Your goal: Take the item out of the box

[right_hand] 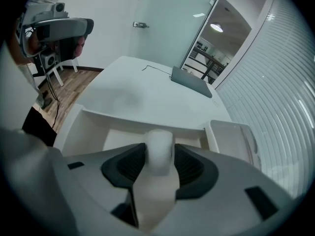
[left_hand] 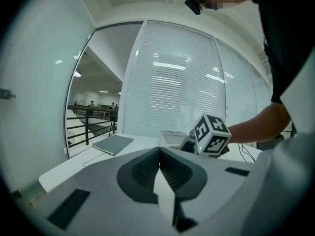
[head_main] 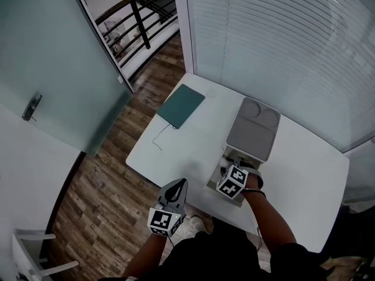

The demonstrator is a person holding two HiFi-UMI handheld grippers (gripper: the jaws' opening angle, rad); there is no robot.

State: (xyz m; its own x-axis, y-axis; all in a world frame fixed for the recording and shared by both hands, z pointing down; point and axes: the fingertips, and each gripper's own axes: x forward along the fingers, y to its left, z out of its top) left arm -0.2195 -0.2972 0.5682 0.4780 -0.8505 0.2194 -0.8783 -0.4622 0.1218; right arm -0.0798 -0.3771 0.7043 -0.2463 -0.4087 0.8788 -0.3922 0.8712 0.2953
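Reach into box (right_hand: 88,127)
Right claw (right_hand: 158,156) gaped astride white item (right_hand: 159,136); closing early could topple it. Left claw (left_hand: 159,154) sat closed, empty.

One white table (head_main: 304,174) is carrying one open box (right_hand: 93,127), one lid (head_main: 253,130), one white item (right_hand: 158,144), one closed laptop (head_main: 181,105) and one cable (head_main: 157,138), as two grippers, the left gripper (head_main: 177,185) and the right gripper (head_main: 227,170), are hovering; one chair (head_main: 29,256) is standing nearby.

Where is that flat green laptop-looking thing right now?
In the head view, the flat green thing lies near the white table's far left edge, left of the grey lid.
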